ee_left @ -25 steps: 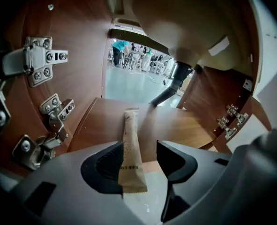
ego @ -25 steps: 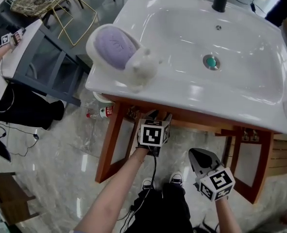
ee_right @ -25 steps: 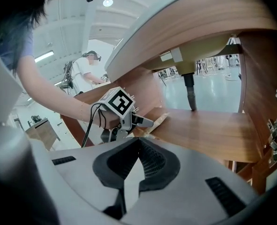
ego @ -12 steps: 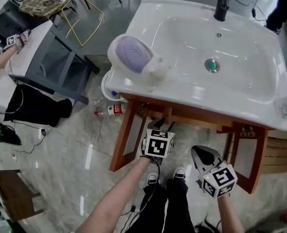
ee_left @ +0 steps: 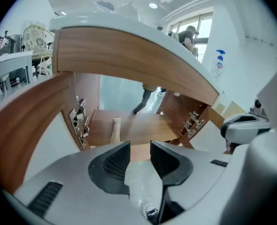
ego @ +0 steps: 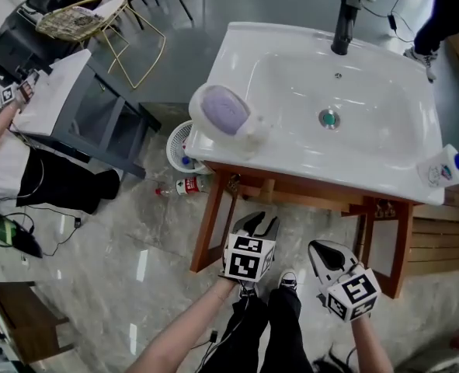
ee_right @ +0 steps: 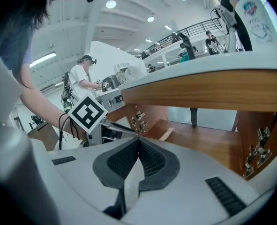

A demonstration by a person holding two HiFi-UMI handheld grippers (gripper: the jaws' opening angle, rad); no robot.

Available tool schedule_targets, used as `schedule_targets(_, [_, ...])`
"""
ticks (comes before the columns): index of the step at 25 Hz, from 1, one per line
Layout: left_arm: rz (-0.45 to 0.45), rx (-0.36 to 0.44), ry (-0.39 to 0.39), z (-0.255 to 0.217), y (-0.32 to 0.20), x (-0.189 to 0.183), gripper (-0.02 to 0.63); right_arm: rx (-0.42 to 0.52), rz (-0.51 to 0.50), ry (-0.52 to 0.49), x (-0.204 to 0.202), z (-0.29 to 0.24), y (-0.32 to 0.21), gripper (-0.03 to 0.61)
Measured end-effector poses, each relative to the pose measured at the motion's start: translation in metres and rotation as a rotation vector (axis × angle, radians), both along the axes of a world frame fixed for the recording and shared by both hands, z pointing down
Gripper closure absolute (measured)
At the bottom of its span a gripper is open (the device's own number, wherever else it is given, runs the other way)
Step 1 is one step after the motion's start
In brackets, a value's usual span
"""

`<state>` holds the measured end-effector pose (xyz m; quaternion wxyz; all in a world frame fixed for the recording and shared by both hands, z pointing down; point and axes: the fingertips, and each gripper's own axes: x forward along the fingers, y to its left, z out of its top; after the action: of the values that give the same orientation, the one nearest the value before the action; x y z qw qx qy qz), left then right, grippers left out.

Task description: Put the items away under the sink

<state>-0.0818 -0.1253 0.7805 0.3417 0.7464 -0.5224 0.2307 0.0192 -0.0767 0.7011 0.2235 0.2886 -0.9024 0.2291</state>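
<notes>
A pale marbled floor (ego: pixel 120 239) runs under a white counter (ego: pixel 307 165) with a moulded basin, set on a wooden cabinet (ego: pixel 291 191) whose two doors stand swung out toward the person. A black tap (ego: pixel 342 20) rises at the basin's far edge. A grey table (ego: pixel 81 107) and a wire-legged chair (ego: pixel 105 10) stand off to the left.

On the counter's front left corner sits a white item with a purple oval top (ego: pixel 225 113); what it is cannot be told. A spray bottle (ego: pixel 449 165) stands on the front right corner, well apart from it. Both are on top of the counter, not inside the cabinet. On the floor by the cabinet's left leg are a white basket (ego: pixel 179 142) and a small bottle (ego: pixel 186 186) lying on its side.

Both tools are held low in front of the open cabinet, below the counter's front edge. The left tool (ee_left: pixel 139 146) points into the cabinet at its bare wooden shelf (ee_left: pixel 133 125); its jaws stand a narrow gap apart with nothing between them. The right tool (ee_right: pixel 138 142) has its jaws pressed together at the tips and carries nothing. It is just beside the left tool, whose marker cube shows in the right gripper view.
</notes>
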Motion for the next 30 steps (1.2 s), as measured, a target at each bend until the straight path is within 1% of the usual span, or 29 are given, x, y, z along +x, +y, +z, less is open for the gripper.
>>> schedule_targets(3, [-0.035,0.007,0.041,-0.026,0.015,-0.005,0.471,0.027,-0.033,0.011,-0.004,-0.019,0.008,0.565])
schedule_targets(5, [-0.043,0.017,0.058,-0.043,0.024,-0.007,0.471,0.035,-0.045,0.010,-0.006,-0.031,0.014,0.565])
schedule_targets(13, [-0.063,0.037,0.085,-0.096,0.060,-0.022,0.471,0.057,-0.030,-0.016,-0.020,-0.088,0.039,0.565])
schedule_targets(16, [-0.059,0.059,0.103,-0.118,0.068,-0.023,0.473,0.090,-0.037,-0.002,-0.021,-0.110,0.041,0.565])
schedule_targets(19, [-0.031,0.092,0.120,-0.145,0.078,-0.020,0.480,0.127,-0.037,0.010,-0.021,-0.135,0.042,0.565])
schedule_targets(24, [0.022,0.170,0.043,-0.185,0.091,-0.023,0.489,0.150,0.004,-0.031,-0.024,-0.171,0.046,0.565])
schedule_targets(27, [0.038,0.194,0.026,-0.205,0.097,-0.028,0.491,0.151,0.045,-0.056,-0.027,-0.189,0.051,0.565])
schedule_targets(30, [0.056,0.227,-0.009,-0.224,0.098,-0.032,0.499,0.140,0.089,-0.092,-0.030,-0.205,0.056,0.565])
